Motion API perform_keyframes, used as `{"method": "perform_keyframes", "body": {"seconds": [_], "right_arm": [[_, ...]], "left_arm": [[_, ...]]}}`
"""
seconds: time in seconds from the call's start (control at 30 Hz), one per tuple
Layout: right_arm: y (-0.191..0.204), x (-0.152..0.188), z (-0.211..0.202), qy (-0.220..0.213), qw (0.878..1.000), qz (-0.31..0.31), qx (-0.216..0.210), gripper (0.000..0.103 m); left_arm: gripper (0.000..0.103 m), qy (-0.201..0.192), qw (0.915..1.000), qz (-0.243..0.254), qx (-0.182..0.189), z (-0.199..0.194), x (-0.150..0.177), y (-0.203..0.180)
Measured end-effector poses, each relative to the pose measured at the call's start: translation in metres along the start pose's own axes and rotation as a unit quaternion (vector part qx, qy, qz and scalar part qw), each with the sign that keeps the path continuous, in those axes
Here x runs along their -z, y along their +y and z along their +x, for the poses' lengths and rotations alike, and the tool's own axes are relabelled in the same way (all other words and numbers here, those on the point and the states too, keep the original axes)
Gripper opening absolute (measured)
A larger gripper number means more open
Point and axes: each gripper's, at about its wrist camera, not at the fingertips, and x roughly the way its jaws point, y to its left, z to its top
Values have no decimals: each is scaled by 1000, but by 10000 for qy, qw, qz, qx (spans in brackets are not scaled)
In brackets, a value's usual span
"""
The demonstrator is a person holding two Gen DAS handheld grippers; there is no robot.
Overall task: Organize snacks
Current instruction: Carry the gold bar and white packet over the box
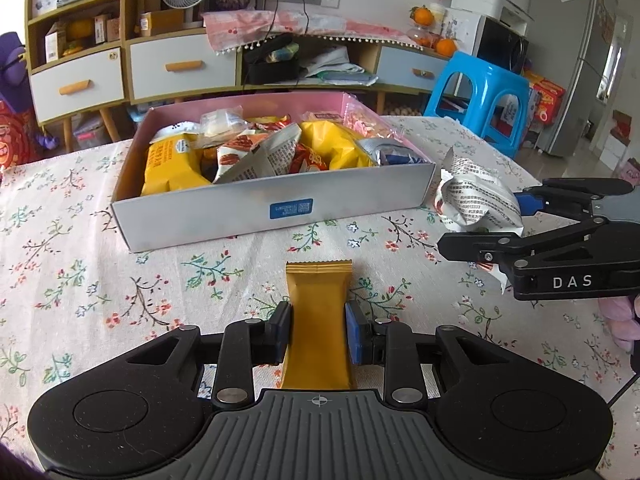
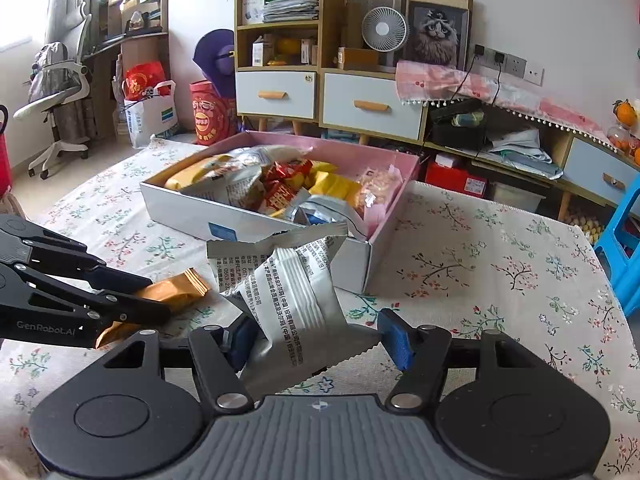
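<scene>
Gripping a mustard-yellow snack bar (image 1: 318,320) between both blue pads, the left gripper (image 1: 318,330) is holding it lengthwise over the floral tablecloth (image 1: 80,280), just short of the near wall of the grey snack box (image 1: 272,212). That box is sitting further back on the cloth, already heaped with yellow, red and silver packets (image 1: 256,152). Over to the right, the right gripper (image 2: 316,340) is standing with its jaws spread fairly wide around a crumpled silver-and-white packet (image 2: 288,292); its left pad is touching the wrapper, while its right pad is sitting clear of it, so the pictures are not showing a firm hold. This packet is lying beside the box's near right corner.
</scene>
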Motion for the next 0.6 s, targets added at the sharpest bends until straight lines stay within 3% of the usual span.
{"method": "perform_keyframes", "body": {"seconds": [0.6], "right_arm": [[9, -14, -26, -398, 9992, 70, -59, 53]], "left_arm": [[26, -405, 9986, -334, -37, -31, -16, 16]]}}
